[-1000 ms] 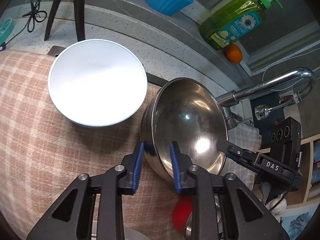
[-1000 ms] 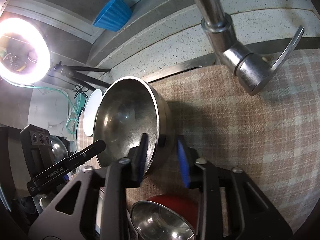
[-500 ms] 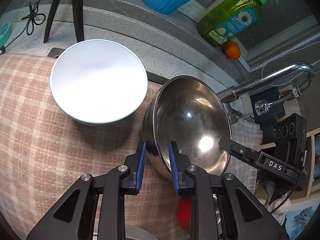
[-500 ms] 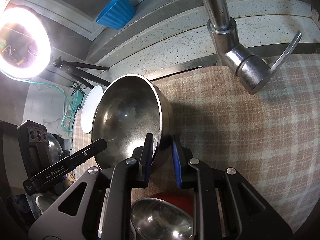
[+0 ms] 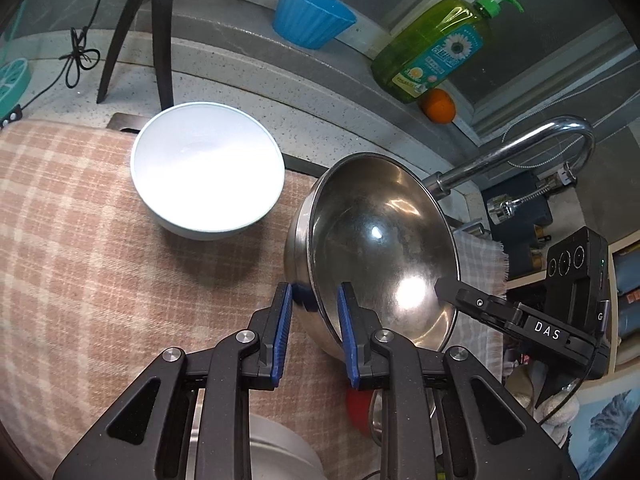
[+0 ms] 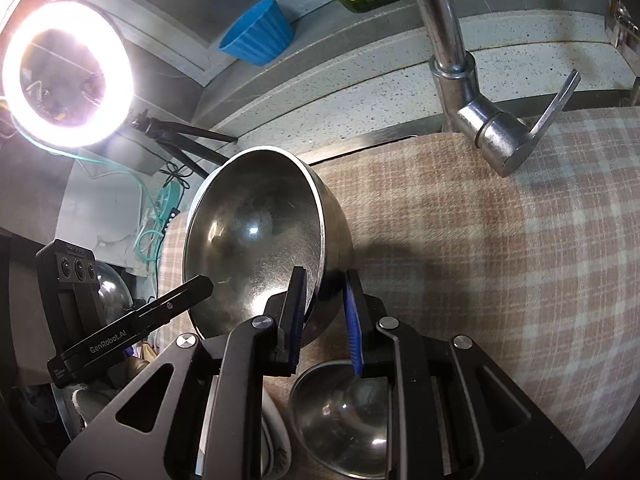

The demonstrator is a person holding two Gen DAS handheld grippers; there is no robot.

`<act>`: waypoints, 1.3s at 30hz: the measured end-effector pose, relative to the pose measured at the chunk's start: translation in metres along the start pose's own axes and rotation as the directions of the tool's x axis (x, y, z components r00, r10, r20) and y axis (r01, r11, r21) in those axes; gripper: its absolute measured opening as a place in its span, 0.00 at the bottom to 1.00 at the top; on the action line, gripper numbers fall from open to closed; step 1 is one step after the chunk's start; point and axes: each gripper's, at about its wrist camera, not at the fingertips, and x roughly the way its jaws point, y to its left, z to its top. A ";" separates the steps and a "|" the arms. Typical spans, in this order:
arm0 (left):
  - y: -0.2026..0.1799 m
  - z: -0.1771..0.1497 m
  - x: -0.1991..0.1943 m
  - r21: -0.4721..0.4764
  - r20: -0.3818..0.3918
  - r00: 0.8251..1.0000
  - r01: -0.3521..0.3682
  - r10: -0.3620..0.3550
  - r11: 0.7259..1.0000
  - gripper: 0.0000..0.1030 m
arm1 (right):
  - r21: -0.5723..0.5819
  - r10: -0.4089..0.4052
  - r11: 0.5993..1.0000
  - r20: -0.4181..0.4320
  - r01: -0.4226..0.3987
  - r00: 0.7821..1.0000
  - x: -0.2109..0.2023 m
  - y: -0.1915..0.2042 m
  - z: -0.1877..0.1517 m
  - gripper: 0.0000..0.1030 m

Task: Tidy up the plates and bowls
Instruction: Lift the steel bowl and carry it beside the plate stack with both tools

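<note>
straddling the near rim of the steel bowl [image 5: 376,256] from opposite sides, we hold it tilted above the checked cloth [image 5: 80,248], both the left gripper [image 5: 312,332] and right gripper [image 6: 326,316] fingers closed on its wall, the white bowl [image 5: 208,172] lying just beyond to the left.

Faucet [image 6: 460,80] just behind steel bowl [image 6: 256,236]

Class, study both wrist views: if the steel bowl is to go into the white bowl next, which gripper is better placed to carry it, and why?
Probably the left gripper. Its fingers straddle the steel bowl rim on the side facing the white bowl. The right gripper straddles the opposite rim, farther away.
</note>
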 end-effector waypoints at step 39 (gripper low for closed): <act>0.153 -0.069 -0.154 -0.212 0.151 0.983 -0.070 0.103 0.975 0.20 | -0.235 0.082 0.964 -0.178 -0.124 0.981 0.088 0.195 -0.087 0.19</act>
